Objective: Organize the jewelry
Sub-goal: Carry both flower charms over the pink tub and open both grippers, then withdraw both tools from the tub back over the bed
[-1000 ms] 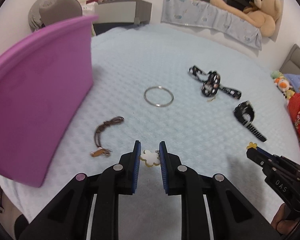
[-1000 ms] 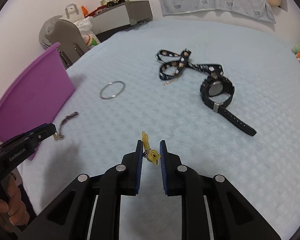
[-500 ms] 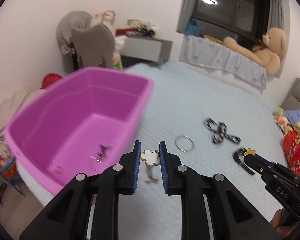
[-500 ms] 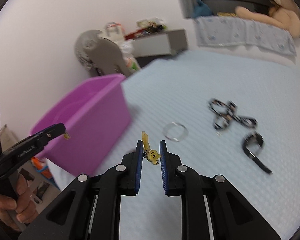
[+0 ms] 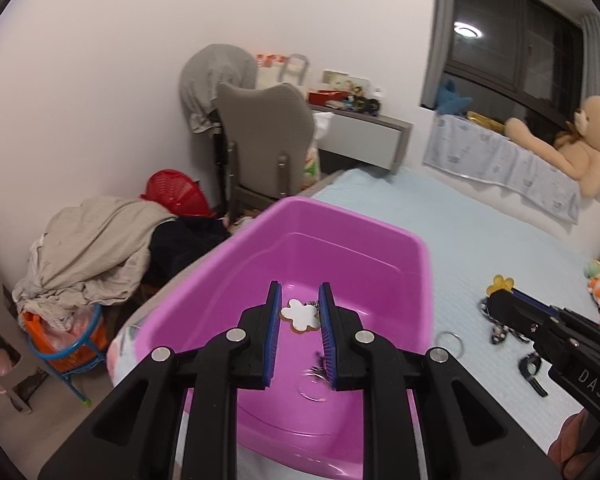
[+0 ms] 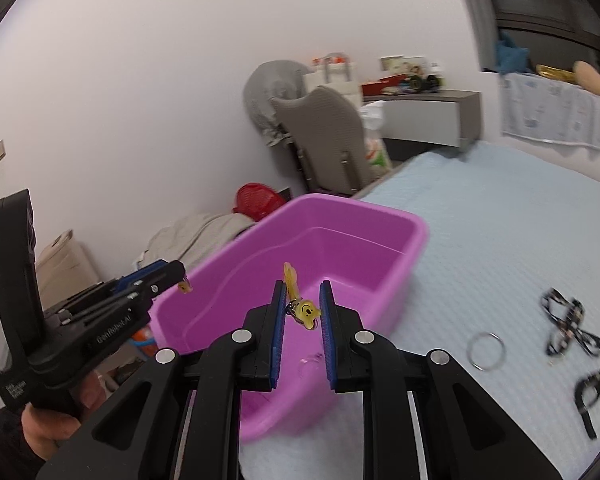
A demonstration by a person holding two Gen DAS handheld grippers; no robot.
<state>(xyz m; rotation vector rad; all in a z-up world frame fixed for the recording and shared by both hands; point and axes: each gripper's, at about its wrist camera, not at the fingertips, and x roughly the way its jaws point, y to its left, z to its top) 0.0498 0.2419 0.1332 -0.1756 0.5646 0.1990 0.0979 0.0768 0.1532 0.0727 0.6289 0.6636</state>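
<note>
My left gripper (image 5: 300, 316) is shut on a white flower charm (image 5: 300, 316) and holds it above the pink tub (image 5: 380, 240). My right gripper (image 6: 302, 312) is shut on a yellow bear charm (image 6: 306, 312), also over the tub (image 6: 380, 216). A clear ring (image 5: 314, 386) and small pieces lie on the tub floor. On the blue bedspread lie a metal ring (image 6: 486, 350), a black patterned strap (image 6: 572, 328) and a black watch (image 6: 588, 398). The right gripper shows in the left wrist view (image 5: 500, 284), the left gripper in the right wrist view (image 6: 182, 282).
The tub sits at the bed's near-left corner. Beyond the bed edge are a grey chair (image 5: 264, 140), a pile of clothes (image 5: 88, 248), a red basket (image 5: 176, 192) and an orange basket (image 5: 64, 336). A teddy bear (image 5: 568, 144) lies at the window.
Both grippers rose from the bedspread and swung left, each keeping its charm, and now hang over the pink tub. The ring, strap and watch stayed on the bed.
</note>
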